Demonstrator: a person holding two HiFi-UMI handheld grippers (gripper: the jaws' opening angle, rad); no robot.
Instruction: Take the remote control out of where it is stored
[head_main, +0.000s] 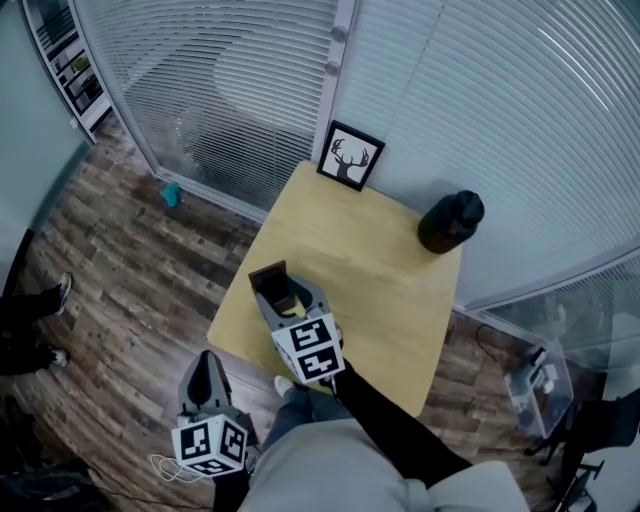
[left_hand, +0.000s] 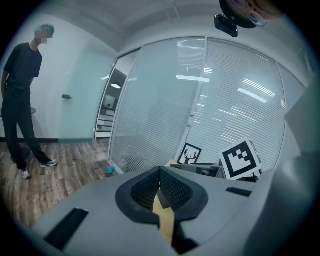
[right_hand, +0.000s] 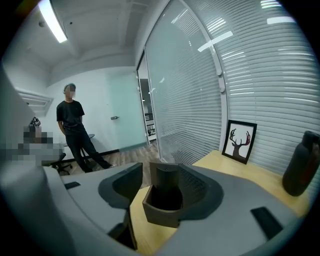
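1. Saw a glass wall with white slatted blinds (head_main: 500, 100) running behind everything, and a brown wood-plank floor (head_main: 120, 270) spread out below it.
2. Found a square pale wooden tabletop (head_main: 390, 290) set with its far edge against that wall.
3. Noted a person in dark clothes (right_hand: 75, 127) standing well away on the floor, visible in both gripper views.
4. Found the right gripper (head_main: 290, 292) reaching over the near left part of the tabletop with its jaws spread wide. Saw the holder standing between them, one pad clear of it and the other just beside it. Could not tell whether that pad touched.
5. Found the left gripper (head_main: 207, 368) off the tabletop's near left edge, above the floor. Saw its jaws closed tip to tip, with nothing between them.
6. Saw a black round bottle (head_main: 450, 220) standing near the tabletop's far right corner.
7. Saw a black-framed picture of deer antlers (head_main: 350, 155) leaning on the wall at the far edge.
8. Found a dark brown open-topped holder (right_hand: 160, 215) standing on the tabletop.
9. Found the dark remote control (right_hand: 167, 180) standing upright inside that holder, its top poking out.
10. Spotted a small teal object (head_main: 171, 193) on the floor by the wall.
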